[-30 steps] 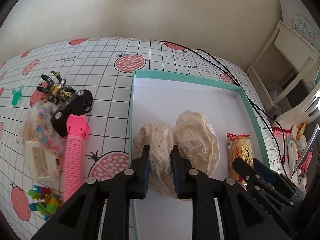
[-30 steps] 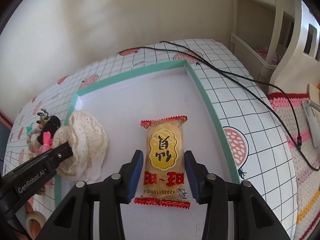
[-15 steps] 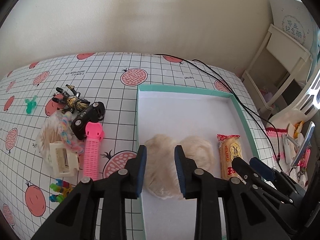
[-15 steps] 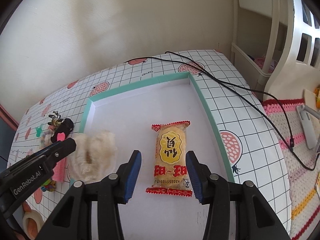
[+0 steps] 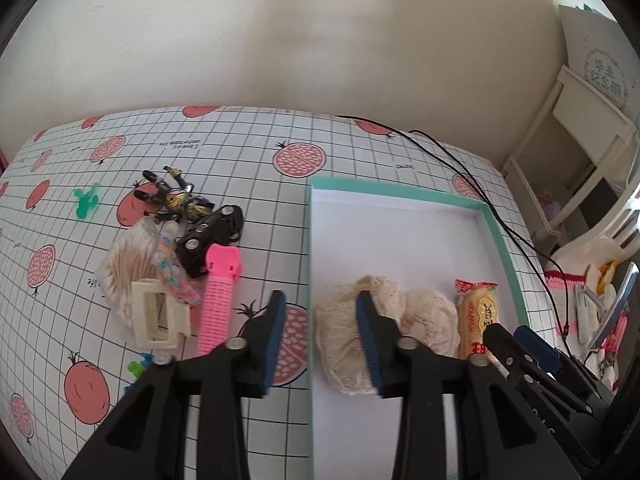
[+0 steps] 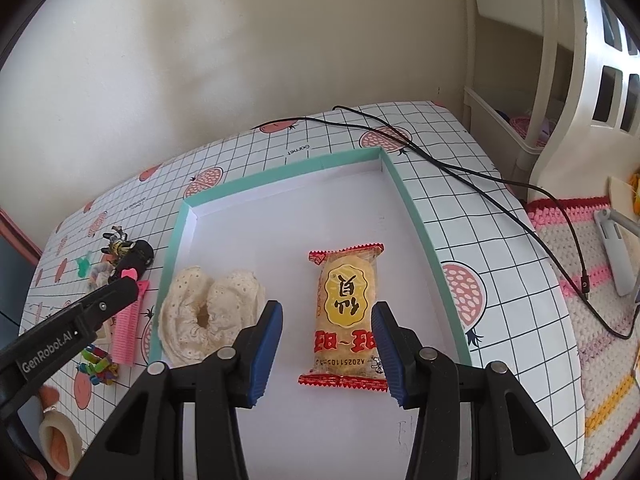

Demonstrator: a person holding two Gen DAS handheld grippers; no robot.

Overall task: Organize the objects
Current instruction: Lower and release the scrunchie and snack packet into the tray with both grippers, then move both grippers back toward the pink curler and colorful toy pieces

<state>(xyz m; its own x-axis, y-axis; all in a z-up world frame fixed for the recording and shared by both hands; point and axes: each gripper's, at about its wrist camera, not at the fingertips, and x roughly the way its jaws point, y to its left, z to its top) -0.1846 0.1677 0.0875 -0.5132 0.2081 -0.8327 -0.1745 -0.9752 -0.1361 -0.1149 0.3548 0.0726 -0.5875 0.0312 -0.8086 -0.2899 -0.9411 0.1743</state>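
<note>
Left gripper (image 5: 320,336) fingers agape astride teal tray (image 5: 400,194) edge

- The surface (image 5: 248,152) was white with a black grid and pink-red fruit prints.
- The tray (image 6: 416,216) had a mint-green rim and a white floor.
- The lace cloth (image 6: 208,312) was cream with an eyelet pattern.
- The snack packet (image 6: 348,312) was yellow with red ends and dark characters.
- The hair roller (image 5: 218,300) was bright pink.
- The toy car (image 5: 208,236) was black.
- The claw pads (image 6: 266,354) were blue on black arms.
</note>
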